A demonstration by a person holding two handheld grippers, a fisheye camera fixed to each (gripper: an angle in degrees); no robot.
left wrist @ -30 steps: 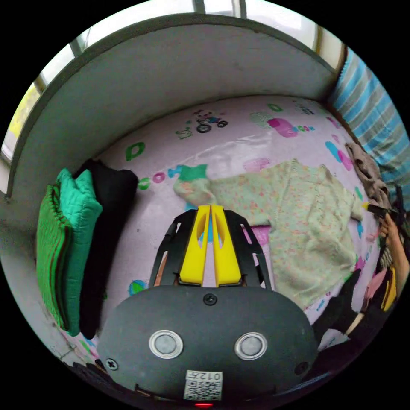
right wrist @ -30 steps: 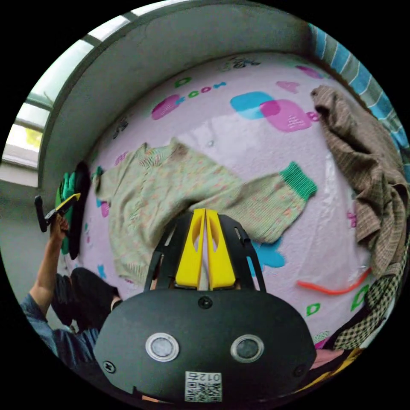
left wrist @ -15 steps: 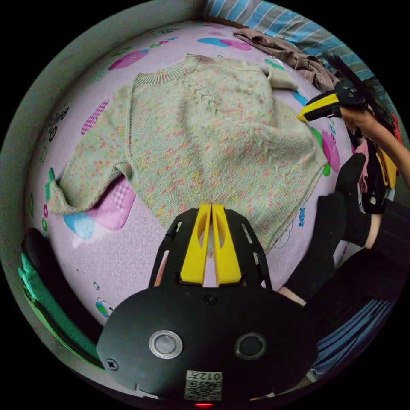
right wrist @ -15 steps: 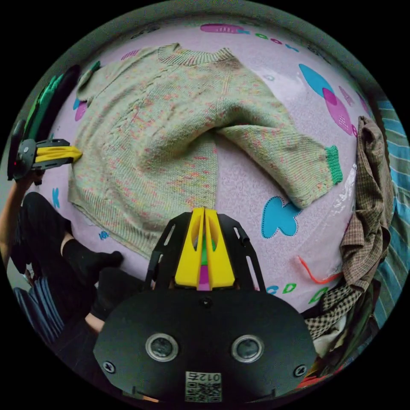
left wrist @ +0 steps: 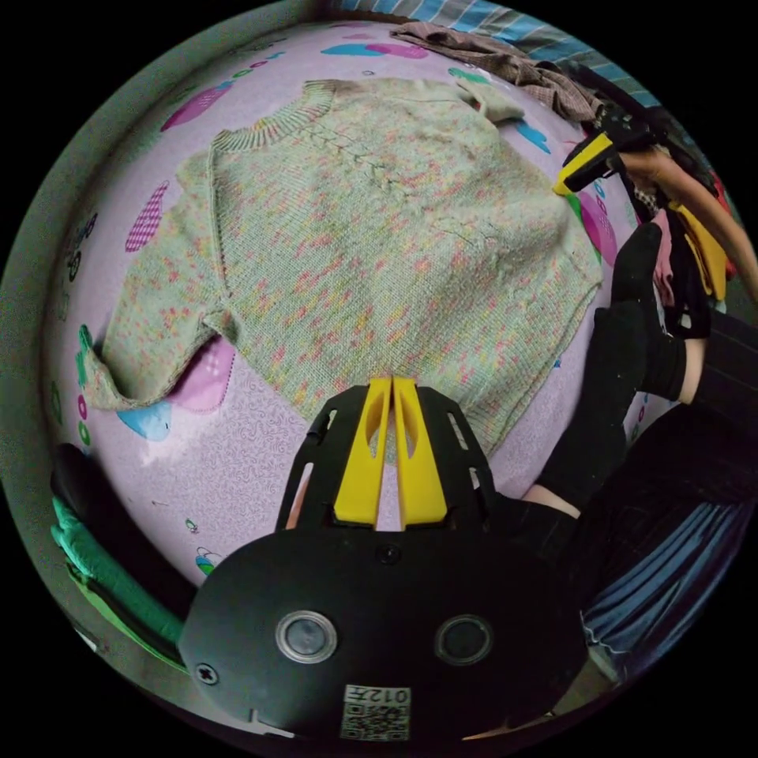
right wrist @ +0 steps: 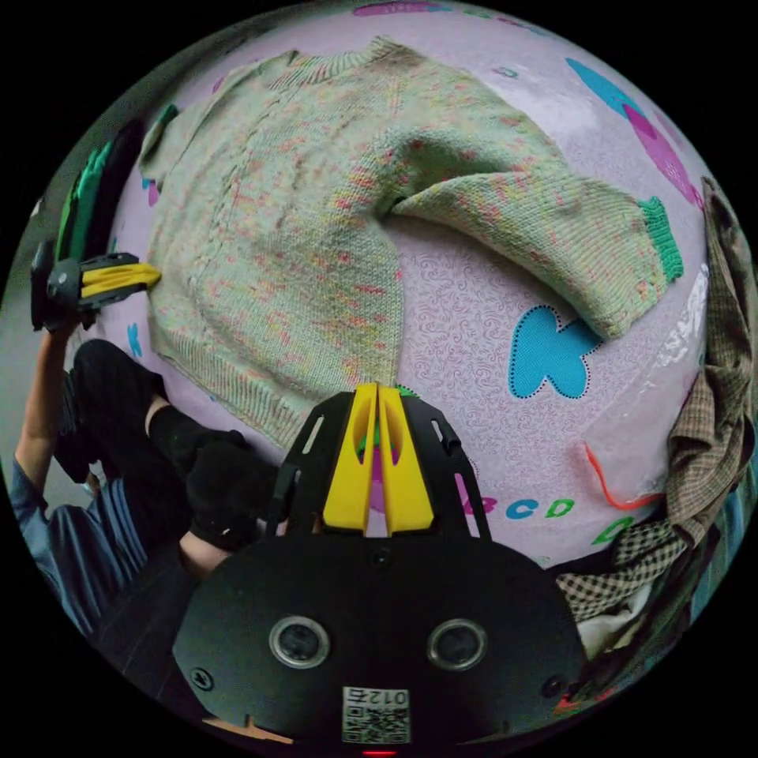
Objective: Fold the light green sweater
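**Both grippers lower over the spread sweater**

Since half a second ago you brought both grippers closer to the light green sweater (left wrist: pixel 379 229), and it looks larger now in both views; the sweater itself lies as before. It is spread flat, front up, on the pink patterned mat (right wrist: pixel 474 316), with the collar far from you and the hem near you.

Your left gripper (left wrist: pixel 391 387) hangs just over the hem, and its yellow fingers (left wrist: pixel 359 466) are pressed together with nothing between them. In the right gripper view the same gripper (right wrist: pixel 146 275) is at the sweater's side edge; maybe it touches the knit, but this I cannot tell.

Your right gripper (right wrist: pixel 377 392) is at the hem corner, just beside the sweater. Its fingers (right wrist: pixel 407 466) are also closed and hold nothing.

One sleeve with a green cuff (right wrist: pixel 662 241) lies stretched out to the side on the mat. A brown checked garment (right wrist: pixel 722 410) is heaped near that cuff. Your leg in a black sock (left wrist: pixel 624 371) rests on the mat next to the hem.
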